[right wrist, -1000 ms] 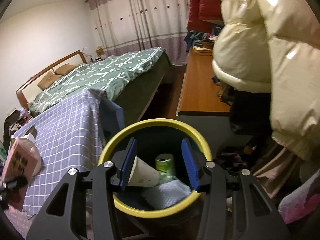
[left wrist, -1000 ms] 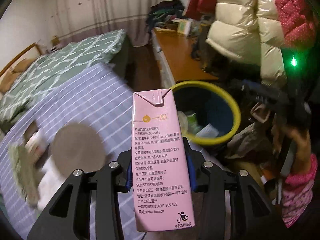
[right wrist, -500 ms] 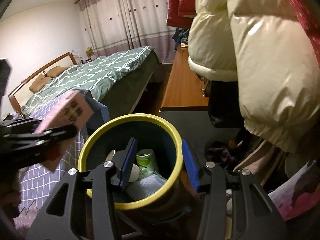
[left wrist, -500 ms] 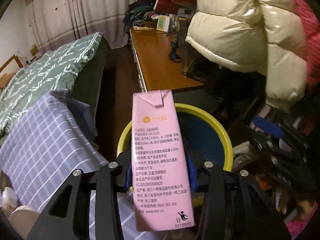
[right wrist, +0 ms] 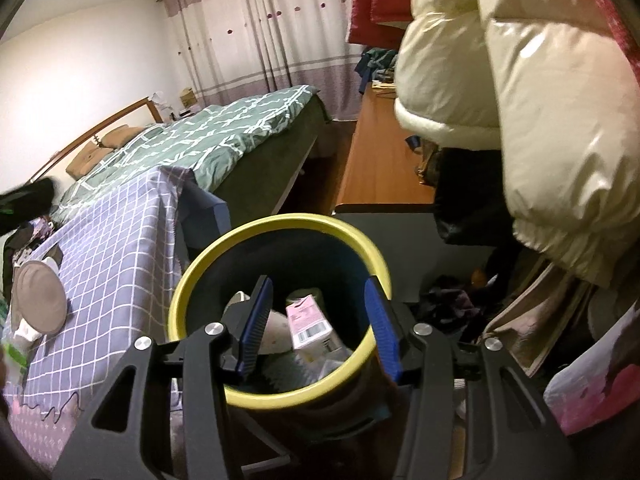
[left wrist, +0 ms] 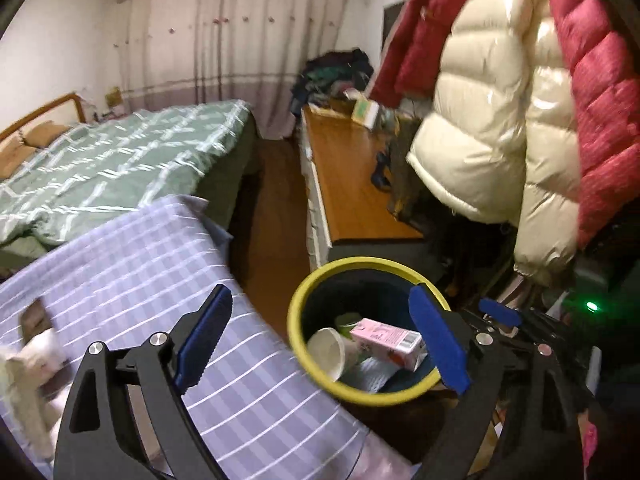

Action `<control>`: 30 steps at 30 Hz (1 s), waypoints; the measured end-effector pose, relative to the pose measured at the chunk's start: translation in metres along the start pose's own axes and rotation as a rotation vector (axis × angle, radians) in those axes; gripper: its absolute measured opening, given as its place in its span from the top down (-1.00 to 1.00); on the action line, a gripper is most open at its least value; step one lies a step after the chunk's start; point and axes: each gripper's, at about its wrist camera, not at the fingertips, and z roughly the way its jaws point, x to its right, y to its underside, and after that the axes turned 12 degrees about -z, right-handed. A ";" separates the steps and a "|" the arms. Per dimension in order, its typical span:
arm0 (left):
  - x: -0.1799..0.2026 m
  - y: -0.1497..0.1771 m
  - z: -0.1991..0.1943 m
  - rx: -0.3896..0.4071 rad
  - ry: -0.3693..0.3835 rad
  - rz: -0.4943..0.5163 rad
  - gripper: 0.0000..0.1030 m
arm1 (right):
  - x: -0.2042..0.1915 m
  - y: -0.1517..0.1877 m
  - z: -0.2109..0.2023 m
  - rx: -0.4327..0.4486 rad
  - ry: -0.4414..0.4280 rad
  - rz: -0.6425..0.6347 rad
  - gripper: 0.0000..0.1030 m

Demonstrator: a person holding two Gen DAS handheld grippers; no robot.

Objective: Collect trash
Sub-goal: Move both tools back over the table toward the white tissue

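Observation:
A dark bin with a yellow rim (left wrist: 360, 262) (right wrist: 280, 220) stands beside the table. Inside it the pink drink carton (left wrist: 384, 338) (right wrist: 310, 320) lies on its side, next to a white paper cup (left wrist: 328, 352) and a green cup (left wrist: 346, 320). My left gripper (left wrist: 320, 308) hangs above and in front of the bin, its jaws opening wide with nothing between them. My right gripper (right wrist: 318, 284) hovers over the bin's mouth, pads apart, nothing pressed between them. One of its blue pads (left wrist: 500, 312) shows just right of the rim in the left wrist view.
The table with a purple checked cloth (left wrist: 140, 260) (right wrist: 112, 248) lies left of the bin, carrying a brown round object (right wrist: 40, 300) and white scraps (left wrist: 24, 380). A green bed (left wrist: 120, 160), a wooden desk (left wrist: 352, 192) and hanging puffy coats (left wrist: 500, 120) crowd the back and right.
The left gripper carried the pink carton from over the table to above the bin, opened and let go of it. The carton now lies in the bin. The right gripper barely moved.

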 end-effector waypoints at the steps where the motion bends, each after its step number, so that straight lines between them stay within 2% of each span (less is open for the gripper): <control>1: -0.007 0.003 -0.017 0.026 -0.012 -0.004 -0.79 | -0.004 0.000 -0.001 0.000 -0.004 -0.006 0.10; 6: -0.047 0.016 -0.093 0.153 -0.112 -0.042 -0.85 | -0.023 -0.002 -0.003 0.000 -0.023 -0.031 0.06; 14: -0.141 0.050 -0.206 0.291 -0.330 -0.222 -0.90 | -0.090 -0.007 -0.003 -0.008 -0.125 -0.146 0.05; 18: -0.175 0.069 -0.240 0.312 -0.399 -0.282 -0.90 | -0.142 -0.014 -0.006 -0.005 -0.215 -0.225 0.05; 22: -0.202 0.085 -0.263 0.327 -0.449 -0.324 -0.90 | -0.204 -0.022 -0.022 0.029 -0.342 -0.318 0.05; 25: -0.218 0.095 -0.277 0.341 -0.475 -0.348 -0.90 | -0.249 -0.028 -0.032 0.040 -0.455 -0.385 0.05; 30: -0.239 0.104 -0.289 0.355 -0.508 -0.383 -0.90 | -0.318 -0.033 -0.038 0.020 -0.586 -0.499 0.05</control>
